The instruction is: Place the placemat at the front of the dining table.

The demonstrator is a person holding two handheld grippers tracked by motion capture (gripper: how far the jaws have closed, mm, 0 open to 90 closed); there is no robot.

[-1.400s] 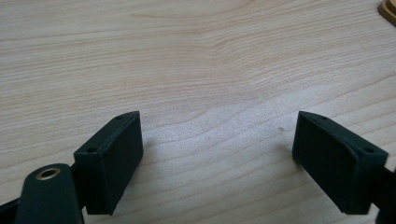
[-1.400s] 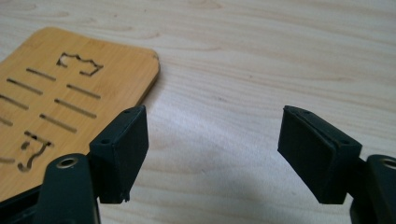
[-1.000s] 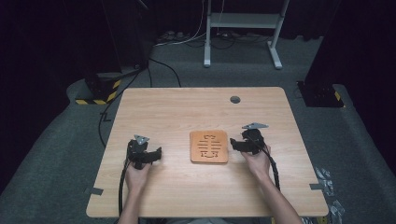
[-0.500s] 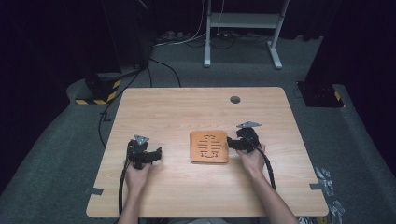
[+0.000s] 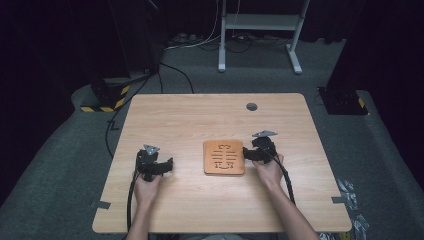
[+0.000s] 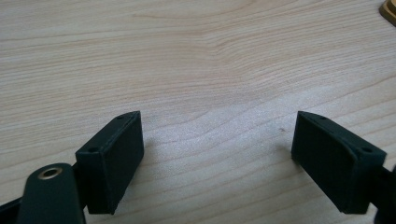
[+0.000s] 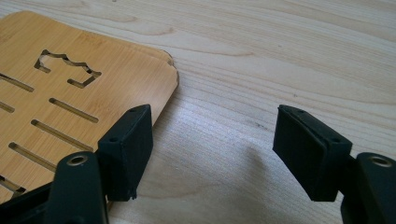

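Orange-brown bamboo trivet point(image 5: 223, 157) with slot cutouts in a stripe-like pattern, sitting on a pale wood-grain bench point(image 5: 200, 115). Matte black on both the left tool point(image 5: 167, 165) and the right tool point(image 5: 246, 154). Yellow-black hazard stripes on the floor box point(image 5: 106, 96), grey carpet point(image 5: 60, 145).

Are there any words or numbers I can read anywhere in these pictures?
No readable words or numbers anywhere.
The wooden board has cut-out slots and a shape like a character or symbol, but I cannot read it as a word.
The yellow-and-black stripes on the floor are a warning pattern, not writing.
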